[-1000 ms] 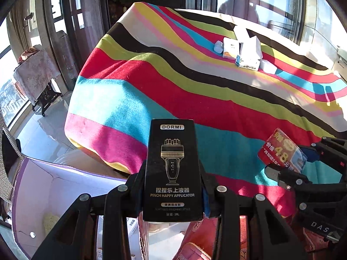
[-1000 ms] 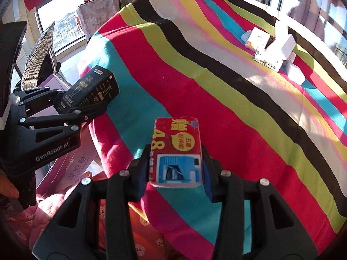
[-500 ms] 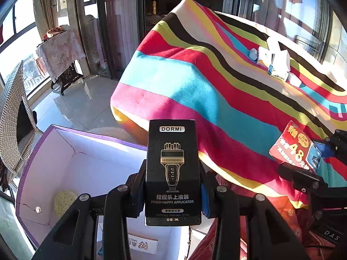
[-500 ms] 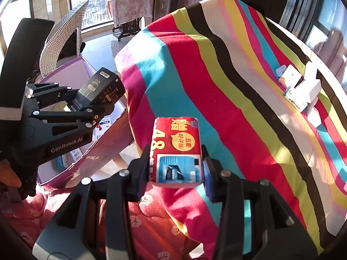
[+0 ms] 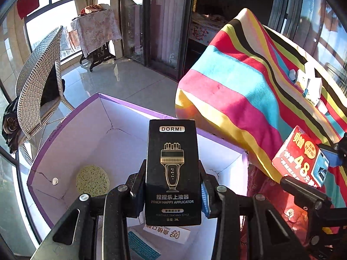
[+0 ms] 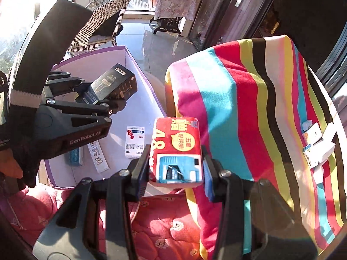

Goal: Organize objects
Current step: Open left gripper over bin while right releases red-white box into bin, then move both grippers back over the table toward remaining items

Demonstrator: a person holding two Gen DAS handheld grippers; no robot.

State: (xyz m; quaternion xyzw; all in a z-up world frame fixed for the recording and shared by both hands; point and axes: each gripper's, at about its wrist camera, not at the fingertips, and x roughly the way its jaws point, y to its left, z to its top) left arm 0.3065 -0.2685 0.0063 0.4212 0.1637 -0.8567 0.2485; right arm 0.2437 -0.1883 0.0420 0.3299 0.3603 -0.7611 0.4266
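Note:
My left gripper (image 5: pixel 172 197) is shut on a black DORMI box (image 5: pixel 172 173) and holds it above the open purple-edged white box (image 5: pixel 65 134). The black box also shows in the right wrist view (image 6: pixel 112 84). My right gripper (image 6: pixel 176 169) is shut on a red packet (image 6: pixel 176 149) with a blue picture, held over the corner of the striped cloth (image 6: pixel 249 112), to the right of the white box (image 6: pixel 138 69). The red packet also shows in the left wrist view (image 5: pixel 300 158).
In the white box lie a yellow sponge (image 5: pixel 92 181), a white medicine box (image 6: pixel 134 140) and other small packs. Several white boxes (image 5: pixel 310 86) sit on the striped table. A wicker chair (image 5: pixel 36 91) stands on the left. A pink quilt (image 6: pixel 164 223) lies below.
Both grippers have swung left, away from the striped table. The black box now hangs over the white box's inside, and the red packet is at the table's corner.

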